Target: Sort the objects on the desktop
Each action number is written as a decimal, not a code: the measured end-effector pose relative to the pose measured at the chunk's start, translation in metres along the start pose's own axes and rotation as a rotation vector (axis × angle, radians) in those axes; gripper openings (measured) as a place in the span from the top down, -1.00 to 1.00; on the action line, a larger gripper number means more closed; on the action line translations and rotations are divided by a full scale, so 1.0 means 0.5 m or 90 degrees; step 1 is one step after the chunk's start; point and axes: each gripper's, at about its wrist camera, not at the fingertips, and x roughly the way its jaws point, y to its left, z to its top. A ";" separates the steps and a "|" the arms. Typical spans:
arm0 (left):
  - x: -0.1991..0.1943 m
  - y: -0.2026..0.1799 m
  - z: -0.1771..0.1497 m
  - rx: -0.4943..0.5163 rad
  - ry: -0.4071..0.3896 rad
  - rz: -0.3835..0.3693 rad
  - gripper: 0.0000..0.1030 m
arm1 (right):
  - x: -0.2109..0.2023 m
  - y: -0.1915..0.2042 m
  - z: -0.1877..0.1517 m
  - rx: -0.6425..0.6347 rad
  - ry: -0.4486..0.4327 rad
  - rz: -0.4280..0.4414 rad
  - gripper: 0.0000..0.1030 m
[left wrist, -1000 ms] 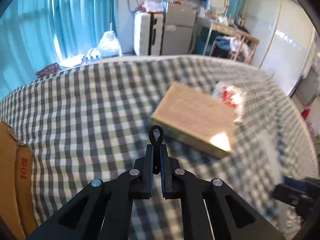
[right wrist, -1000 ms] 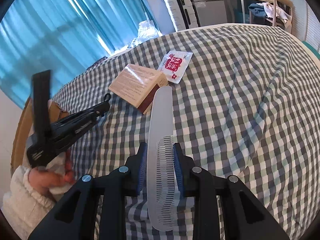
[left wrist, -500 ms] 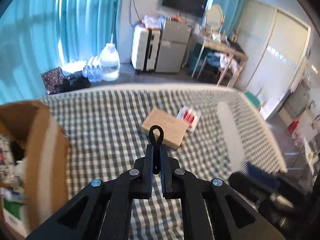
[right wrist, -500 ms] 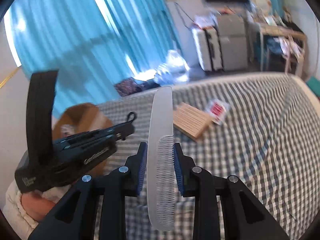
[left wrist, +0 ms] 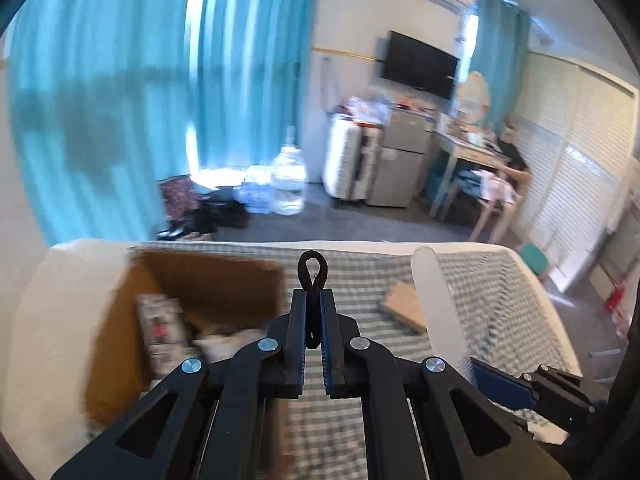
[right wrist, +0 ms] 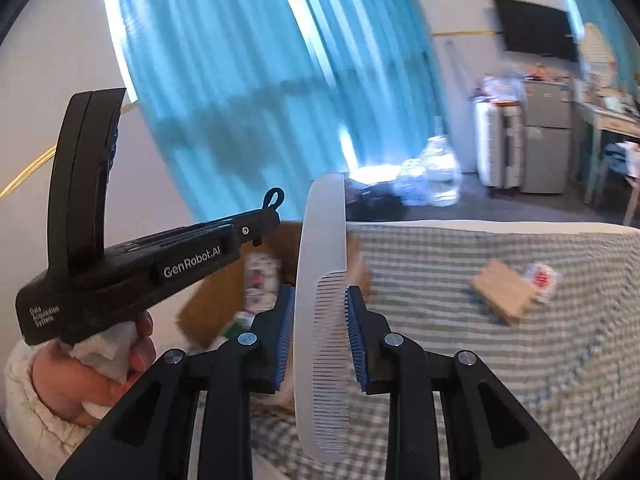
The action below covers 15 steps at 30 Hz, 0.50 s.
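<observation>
My right tongs (right wrist: 320,320) pinch the long translucent white plastic comb (right wrist: 322,280) upright, handle pointing up; my left tongs (left wrist: 313,308) pinch a small black looped clip (left wrist: 312,270).

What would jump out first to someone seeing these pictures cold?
Probably the long white comb, clamped upright in the right claw in the middle of the right wrist view. Next, the left claw, shut on a small black looped clip, raised above the bed. Below it an open cardboard box sits at the left end of the checked bedspread, against bright teal curtains.
</observation>
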 end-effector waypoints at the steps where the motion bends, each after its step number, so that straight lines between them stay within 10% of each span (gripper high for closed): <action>1: 0.002 0.036 -0.003 -0.012 0.003 0.015 0.89 | 0.019 0.009 0.003 0.000 0.007 0.014 0.51; 13: 0.113 0.276 -0.105 -0.080 0.108 0.089 0.89 | 0.347 0.042 0.007 0.043 0.138 0.076 0.49; 15: 0.139 0.282 -0.113 -0.072 0.125 0.093 0.87 | 0.363 0.036 0.011 0.056 0.132 0.065 0.21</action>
